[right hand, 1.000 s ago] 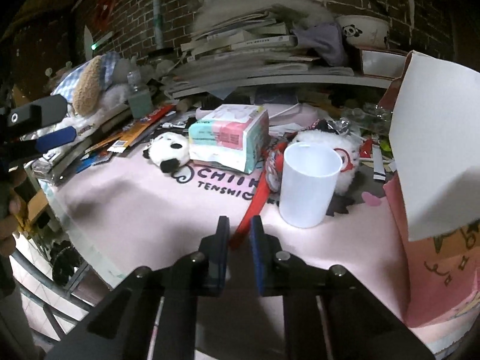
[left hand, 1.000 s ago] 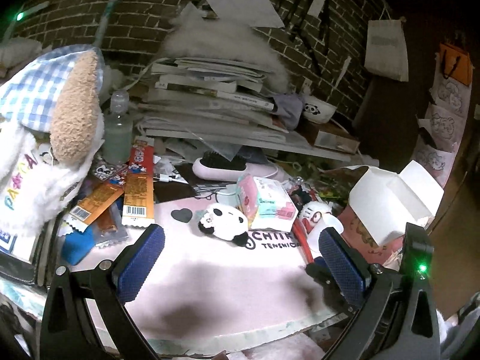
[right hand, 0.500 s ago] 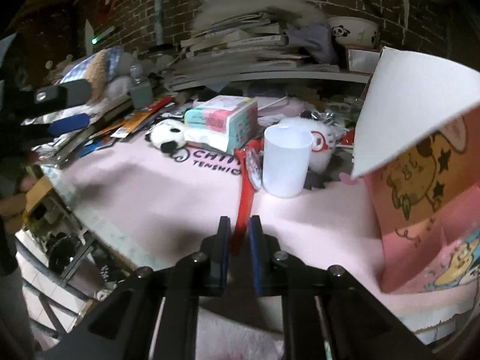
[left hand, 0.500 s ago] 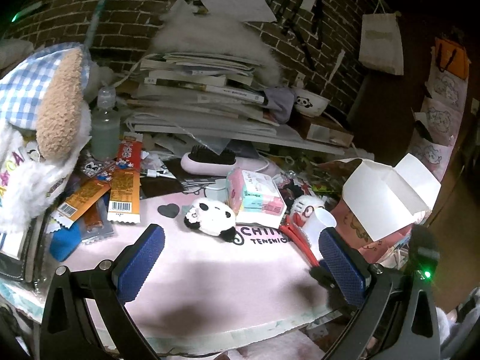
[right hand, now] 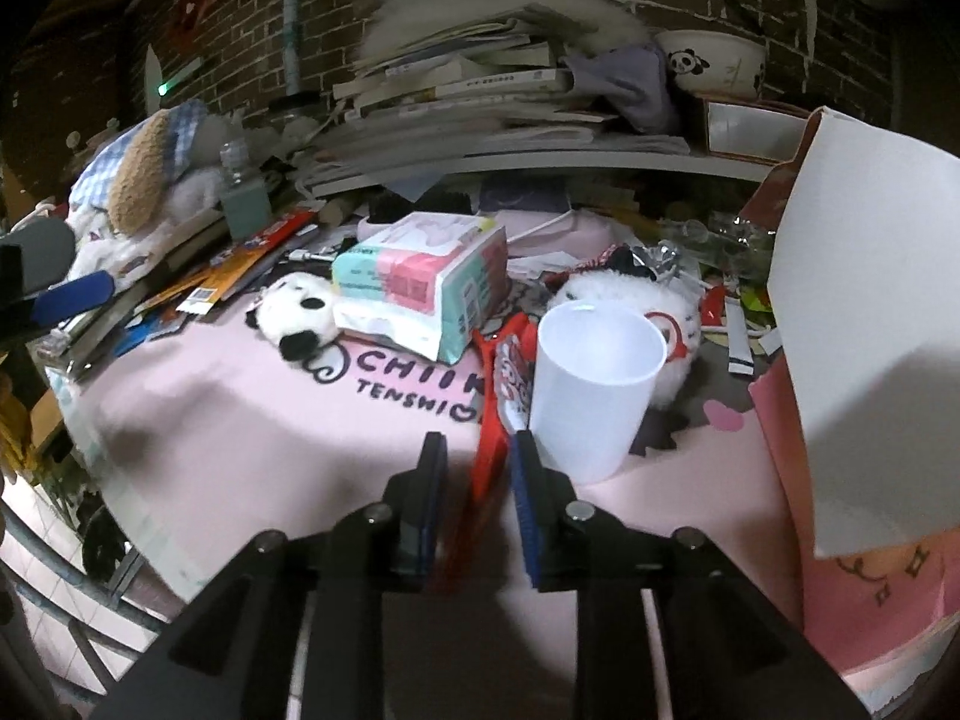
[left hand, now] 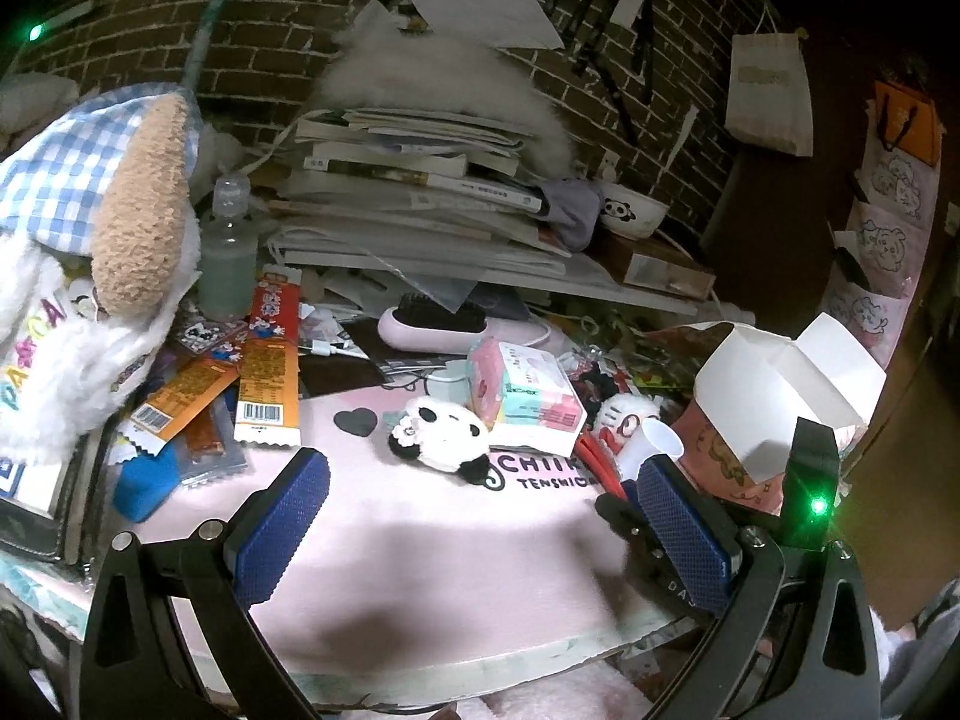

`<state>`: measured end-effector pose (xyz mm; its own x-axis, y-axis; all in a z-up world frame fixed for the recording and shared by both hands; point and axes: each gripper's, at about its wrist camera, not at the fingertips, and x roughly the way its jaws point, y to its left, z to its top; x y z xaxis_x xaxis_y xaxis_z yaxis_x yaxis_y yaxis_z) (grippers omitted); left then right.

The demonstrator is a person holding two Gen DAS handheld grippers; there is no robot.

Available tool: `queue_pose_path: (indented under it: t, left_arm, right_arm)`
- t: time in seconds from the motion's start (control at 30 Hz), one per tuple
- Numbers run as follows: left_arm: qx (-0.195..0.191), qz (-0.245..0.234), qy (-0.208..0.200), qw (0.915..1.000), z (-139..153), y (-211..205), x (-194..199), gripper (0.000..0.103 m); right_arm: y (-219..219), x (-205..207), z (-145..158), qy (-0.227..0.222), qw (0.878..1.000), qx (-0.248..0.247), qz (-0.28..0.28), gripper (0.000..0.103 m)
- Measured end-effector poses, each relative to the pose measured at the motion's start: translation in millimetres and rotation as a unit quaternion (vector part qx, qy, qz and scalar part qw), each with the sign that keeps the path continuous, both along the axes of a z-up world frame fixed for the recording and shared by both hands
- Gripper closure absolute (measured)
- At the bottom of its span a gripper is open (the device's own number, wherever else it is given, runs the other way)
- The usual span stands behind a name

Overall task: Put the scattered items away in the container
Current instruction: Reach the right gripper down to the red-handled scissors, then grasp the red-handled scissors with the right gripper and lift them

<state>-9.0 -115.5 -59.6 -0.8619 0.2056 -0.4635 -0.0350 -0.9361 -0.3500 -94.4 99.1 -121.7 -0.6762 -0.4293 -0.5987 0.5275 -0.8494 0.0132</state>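
On the pink mat (right hand: 252,420) stands a white plastic cup (right hand: 591,384), with a long red snack packet (right hand: 498,414) lying just left of it. My right gripper (right hand: 479,450) has its jaws opening; the packet's near end lies between them with a gap on the left side. Behind sit a tissue pack (right hand: 420,282), a panda plush (right hand: 297,312) and a white plush (right hand: 636,300). The pink paper bag (right hand: 840,396) with white flaps stands at the right. My left gripper (left hand: 480,516) hovers open over the mat, in front of the panda plush (left hand: 438,438), nothing between its fingers.
A stack of books and papers (left hand: 420,204) fills the back, with a panda bowl (left hand: 633,216) beside it. At the left lie orange snack packets (left hand: 264,372), a bottle (left hand: 228,252) and a big plush in blue gingham (left hand: 90,180). The table's front edge (left hand: 420,666) is close.
The right gripper's jaws, shut on the red packet before, have parted. That gripper drew back, then came forward toward the cup. The left gripper's view is almost the same.
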Motion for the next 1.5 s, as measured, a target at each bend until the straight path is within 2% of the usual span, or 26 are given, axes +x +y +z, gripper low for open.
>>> queue_pose_path:
  t: [0.07, 0.23, 0.33, 0.63, 0.87, 0.93, 1.0, 1.07, 1.1, 1.17, 1.3, 1.4, 1.5]
  left_arm:
    - [0.001, 0.001, 0.000, 1.0000, -0.8, -1.5, 0.9, 0.000]
    - [0.004, 0.000, 0.001, 1.0000, -0.7, -0.8, 1.1, 0.000]
    - [0.004, -0.002, 0.001, 1.0000, 0.1, 1.0, 0.1, 0.000]
    - [0.007, -0.012, 0.001, 0.9999, -1.1, 9.5, -3.0, 0.000]
    - [0.004, -0.011, 0.002, 0.9999, -0.3, 9.6, -1.7, 0.000]
    - [0.005, -0.010, 0.002, 0.9999, -0.5, 7.9, -1.8, 0.000]
    - [0.005, -0.008, 0.001, 1.0000, -0.6, 6.4, -2.1, 0.000]
    - [0.005, -0.008, 0.001, 1.0000, -0.7, 5.2, -2.6, 0.000]
    - [0.005, -0.007, 0.001, 1.0000, -0.8, 4.6, -2.9, 0.000]
    - [0.006, -0.006, 0.000, 1.0000, -1.0, 3.3, -3.5, 0.000]
    - [0.006, -0.004, 0.000, 1.0000, -2.0, -1.0, -3.9, 0.000]
    - [0.006, 0.000, -0.001, 1.0000, -3.0, -4.3, -3.3, 0.000]
    - [0.008, 0.005, -0.001, 1.0000, -3.2, -7.0, -2.2, 0.000]
  right_arm:
    - [0.1, 0.5, -0.5, 0.005, 1.000, 0.001, 0.002, 0.091]
    - [7.8, 2.1, 0.5, 0.005, 1.000, -0.006, 0.003, 0.096]
    - [13.3, 6.2, 3.0, 0.006, 1.000, -0.014, 0.007, 0.096]
    - [21.4, 25.3, 17.8, 0.047, 0.999, -0.004, -0.004, 0.098]
    - [23.0, 17.0, 6.2, 0.016, 1.000, 0.000, -0.007, 0.096]
    - [24.3, 16.2, 5.6, 0.014, 1.000, -0.006, -0.013, 0.091]
    - [24.8, 16.7, 8.1, 0.019, 1.000, -0.014, -0.016, 0.078]
    - [25.7, 18.1, 13.4, 0.030, 0.999, -0.025, -0.021, 0.053]
    - [26.3, 18.7, 15.7, 0.032, 0.999, -0.032, -0.020, 0.047]
    - [25.8, 19.8, 20.9, 0.038, 0.998, -0.045, -0.016, 0.047]
    - [10.3, 12.8, 16.4, 0.015, 0.999, -0.027, 0.010, 0.048]
    - [0.8, 8.4, 8.8, 0.006, 1.000, -0.013, 0.014, 0.059]
    - [-5.0, 1.0, 2.1, -0.011, 1.000, -0.012, 0.020, 0.061]
